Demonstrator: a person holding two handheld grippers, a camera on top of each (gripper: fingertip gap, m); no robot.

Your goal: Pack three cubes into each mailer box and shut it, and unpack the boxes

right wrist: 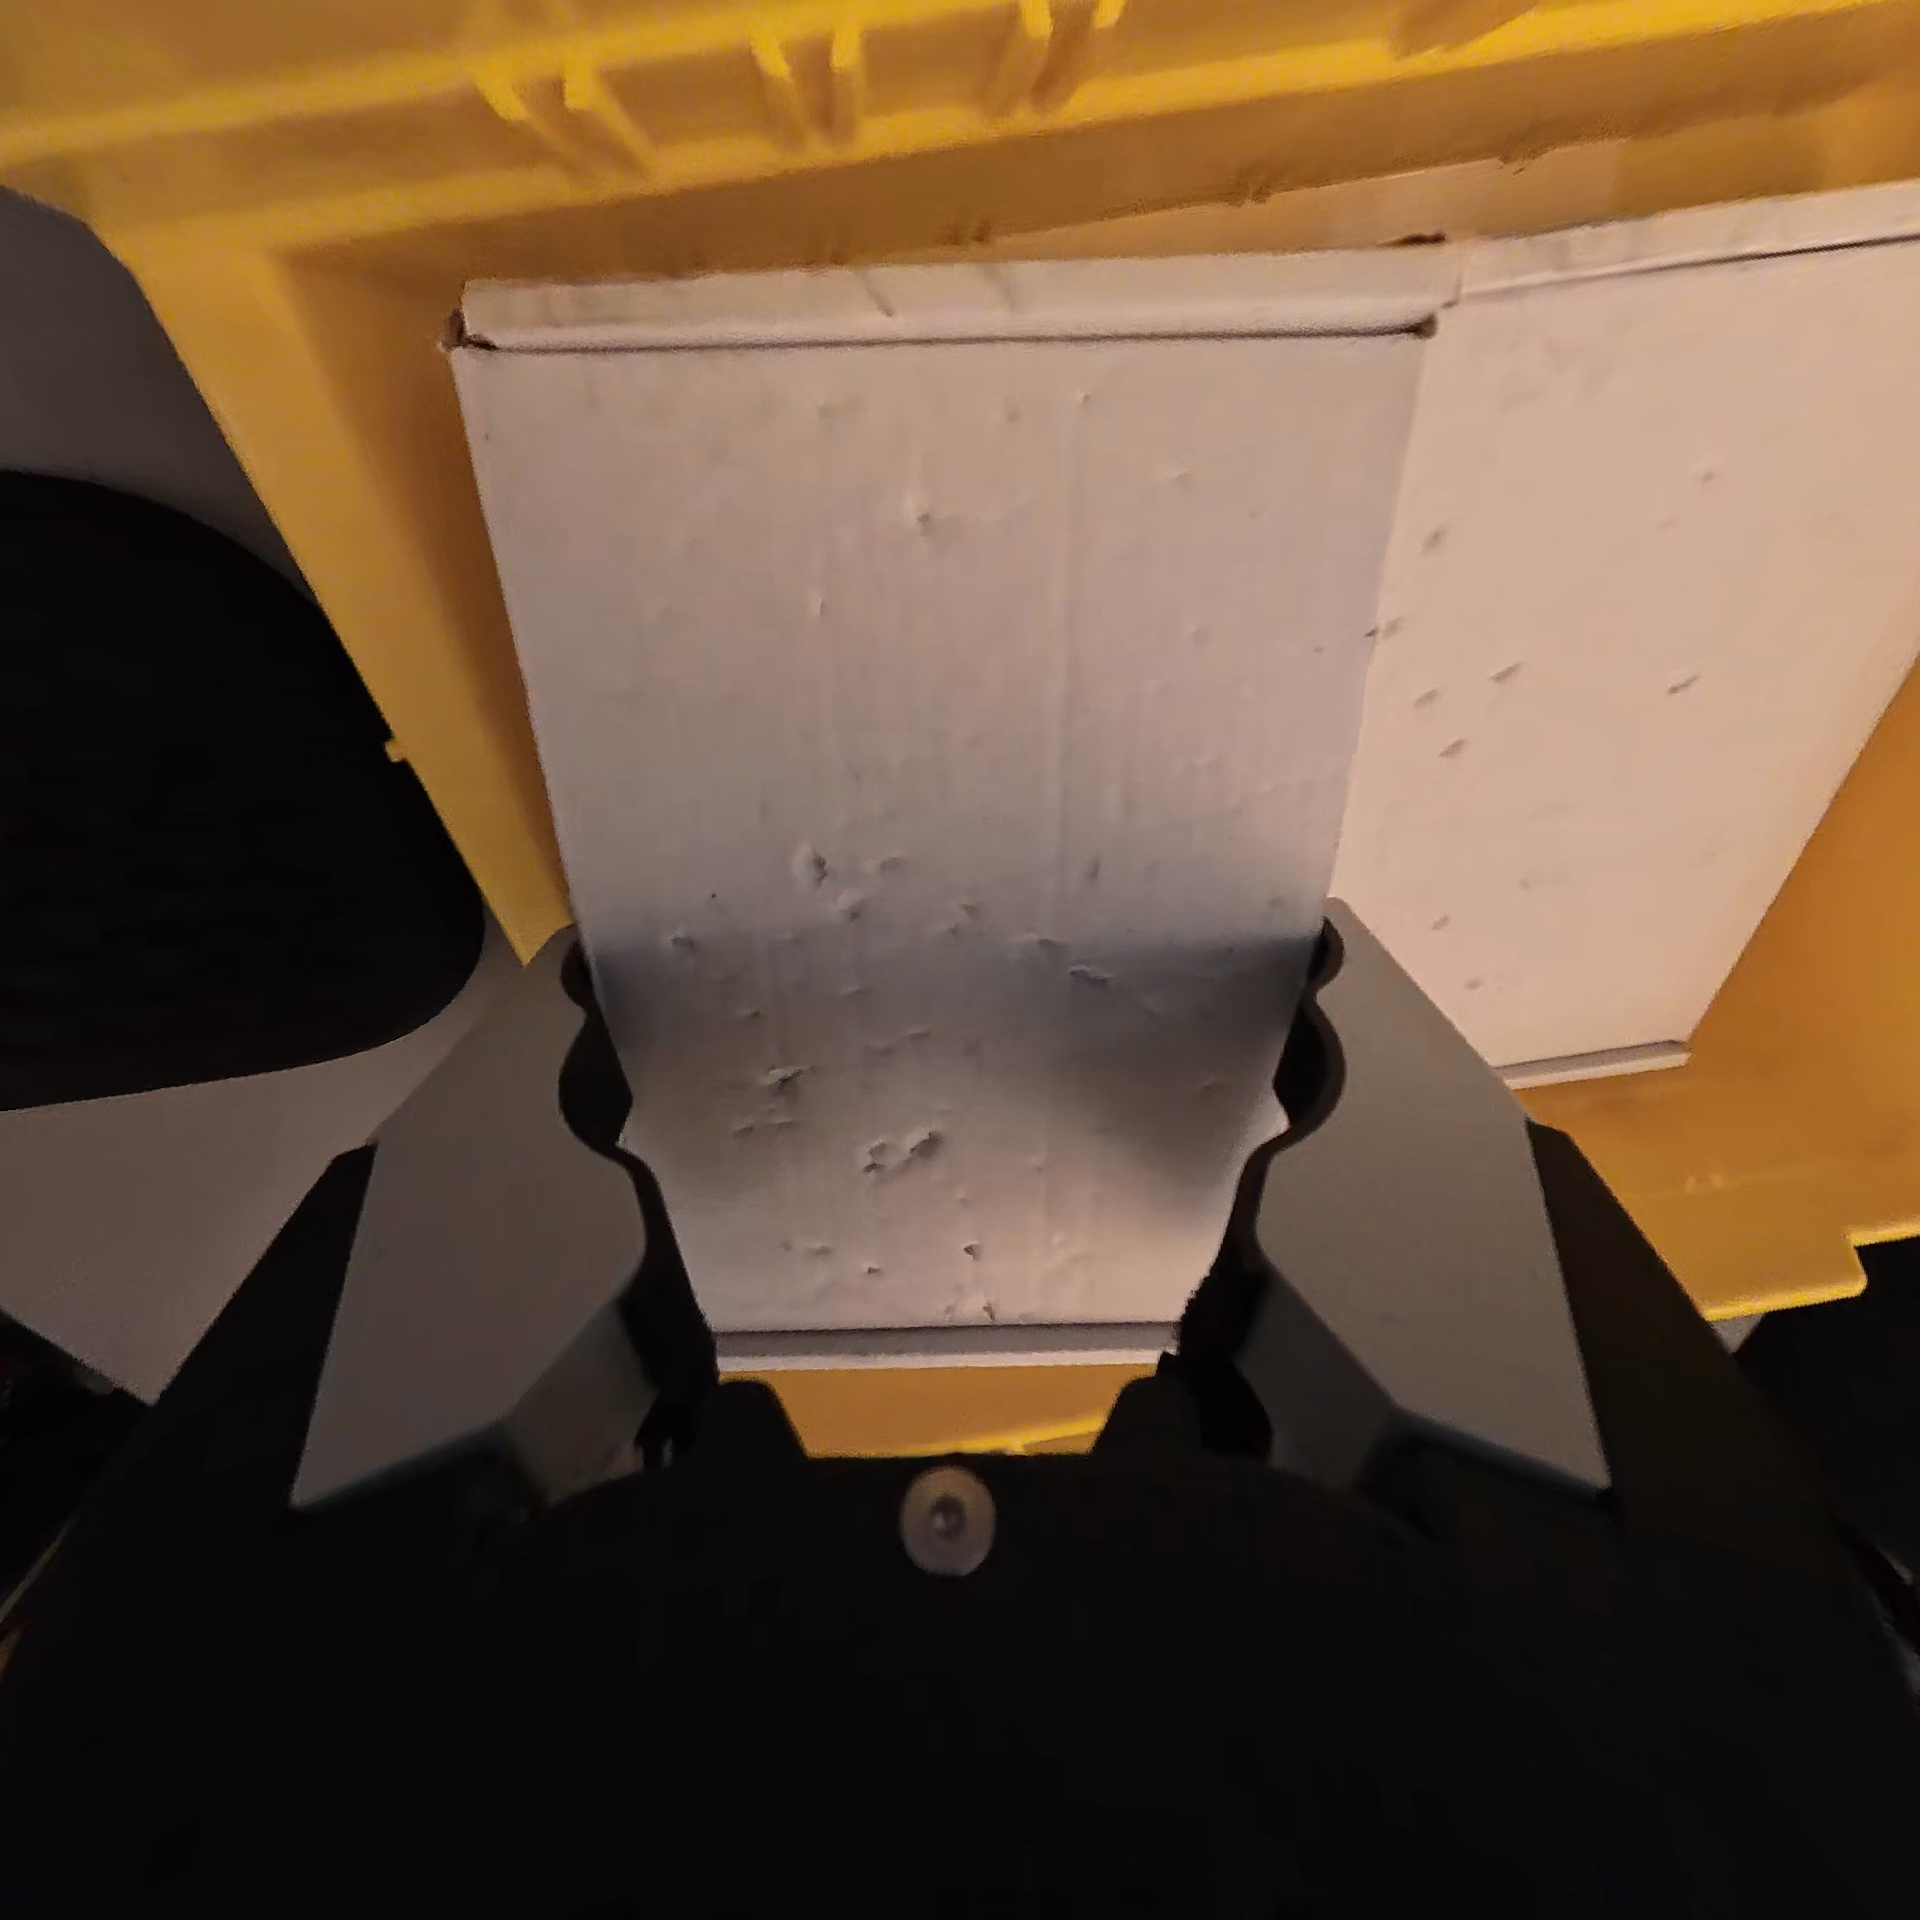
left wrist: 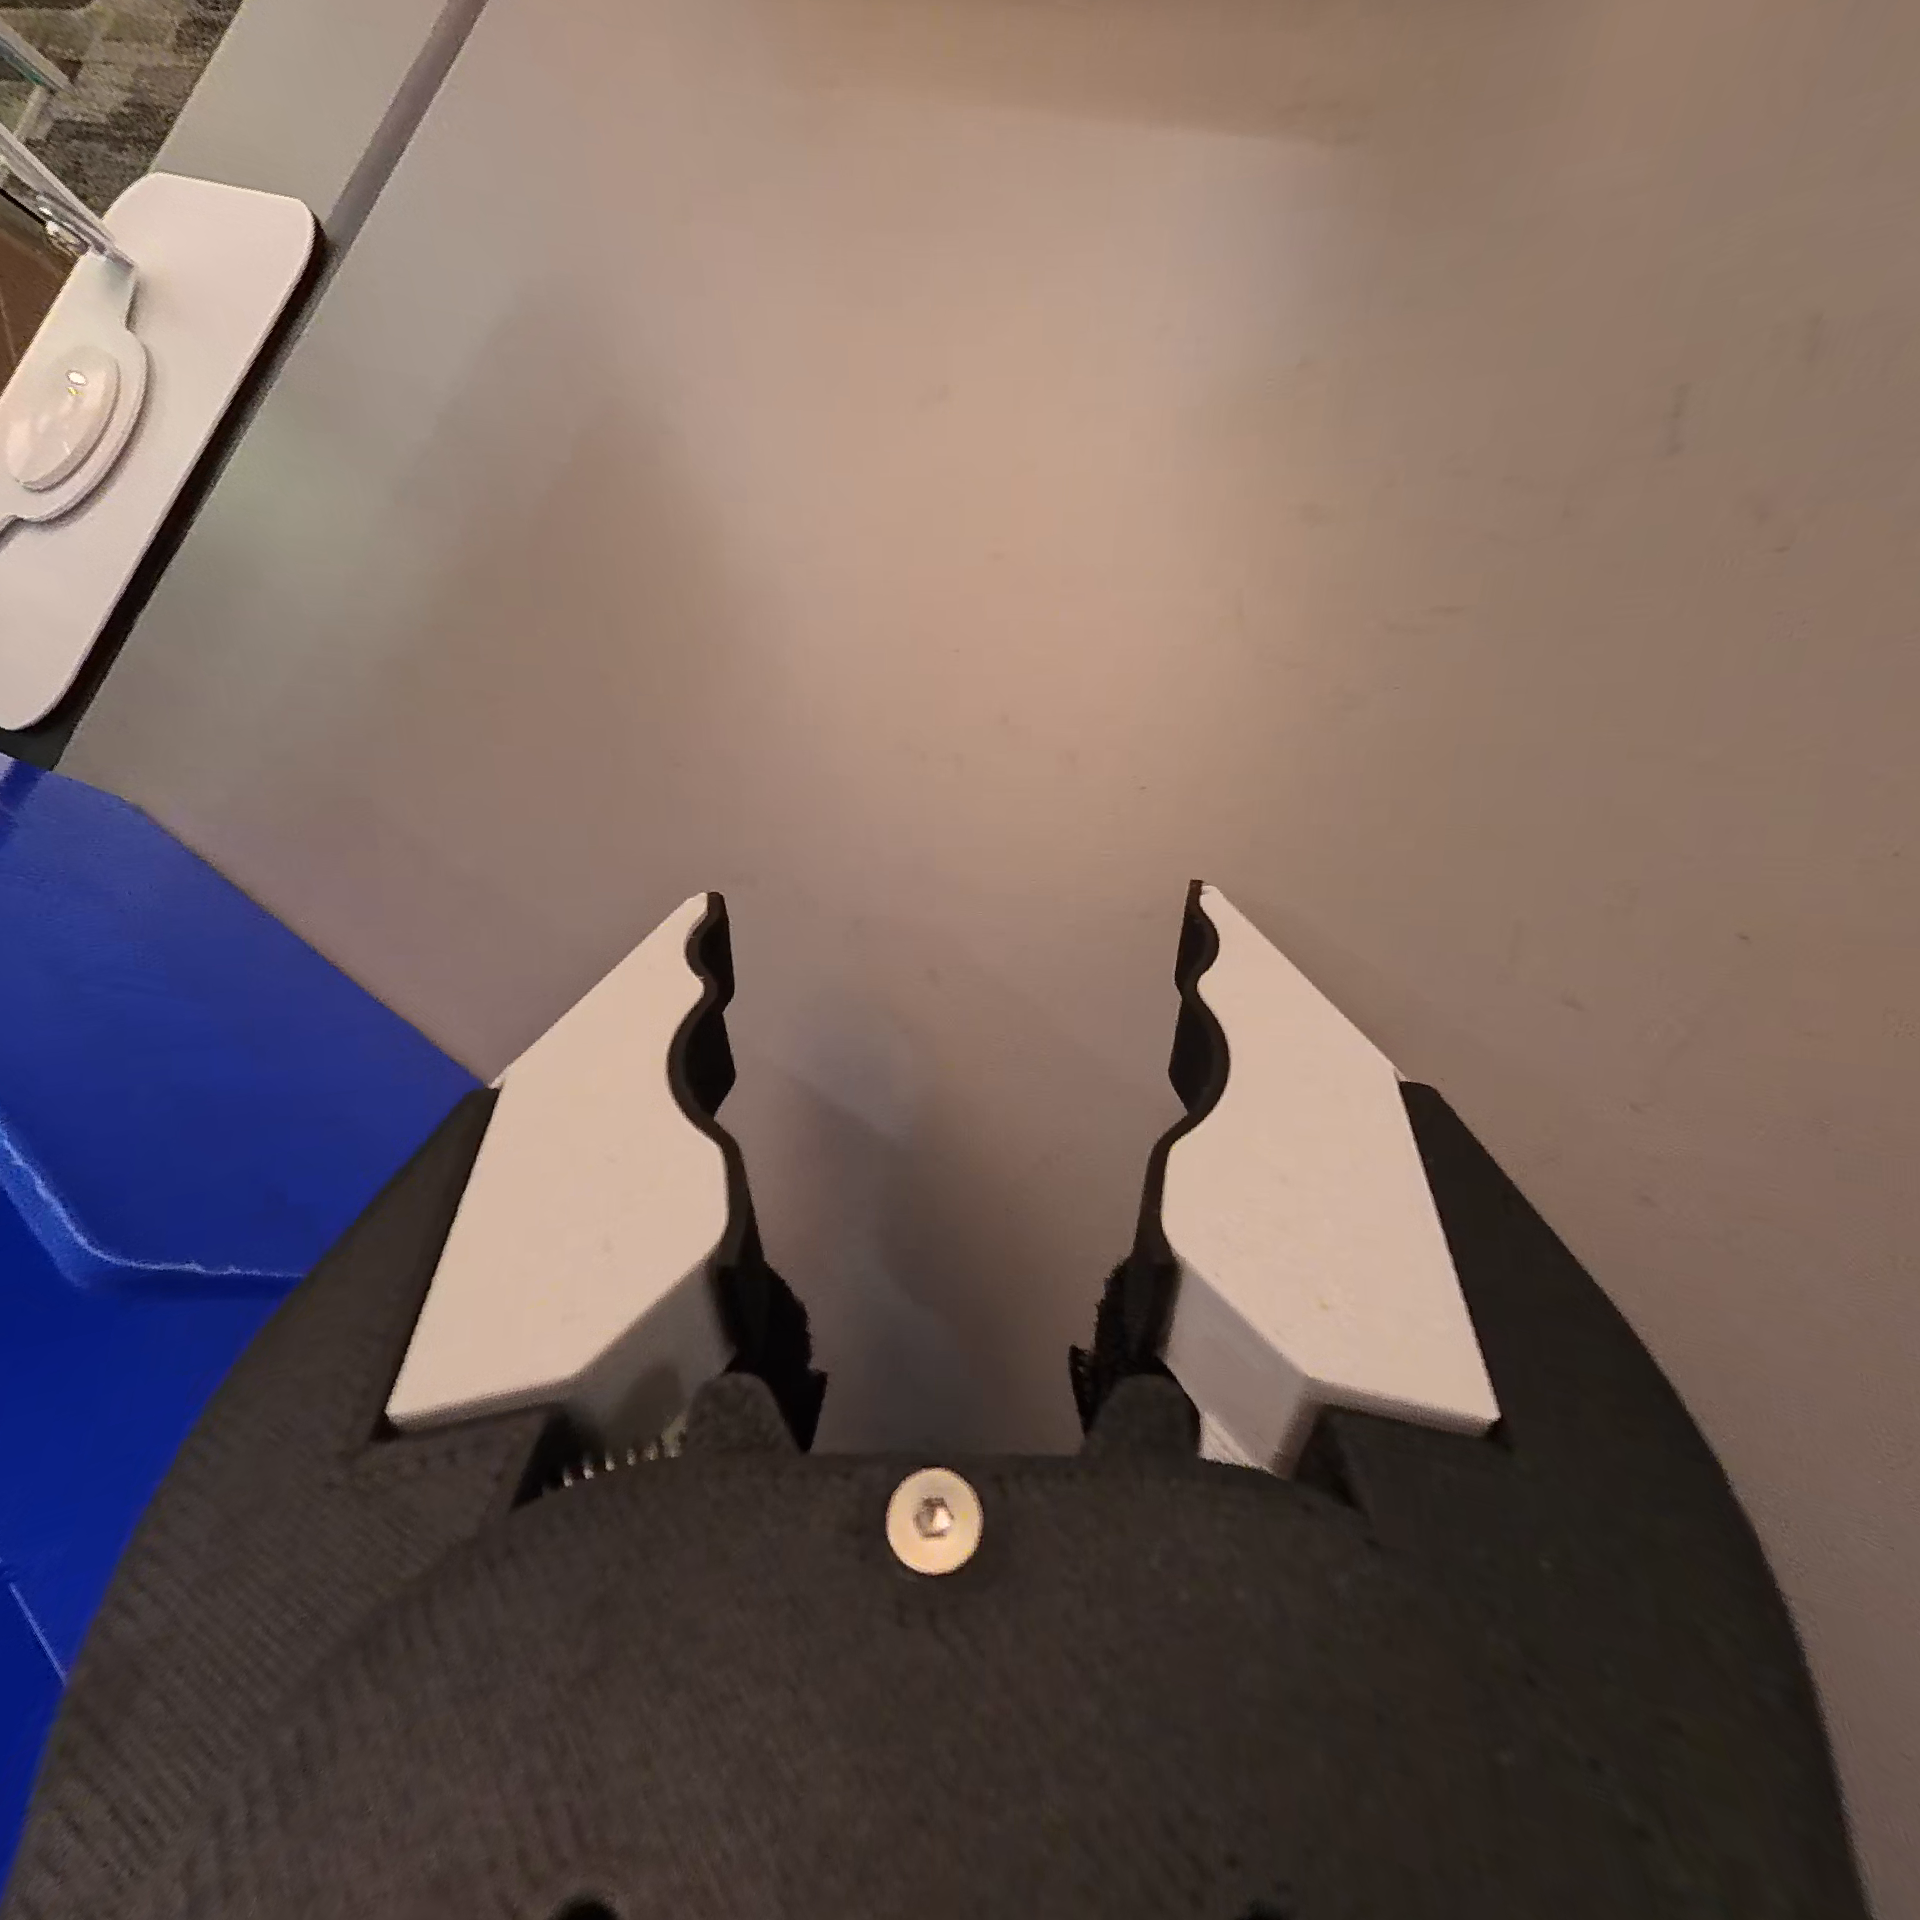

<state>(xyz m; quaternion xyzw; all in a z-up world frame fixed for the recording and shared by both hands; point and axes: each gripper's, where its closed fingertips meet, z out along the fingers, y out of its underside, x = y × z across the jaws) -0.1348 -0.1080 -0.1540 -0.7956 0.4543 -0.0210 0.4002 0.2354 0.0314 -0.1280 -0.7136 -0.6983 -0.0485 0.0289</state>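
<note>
Mailer box: white corrugated card, lid down, lying flat in a yellow bin; long axis runs 6 to 12 o'clock in the right wrist view, the front lip at 6 and the far edge at 12. Its near end sits between the fingers of the right gripper, whose jaws stand wide at the box's two long sides; contact appears made, though a firm pinch cannot be confirmed. This is the nearer gripper for any lift. Second mailer box: white, shut, just beside the first at 3 o'clock, same axis. Blue bin: at 9 o'clock in the left wrist view. Left gripper: spread, empty, over the bare grey table; no cubes visible.
</note>
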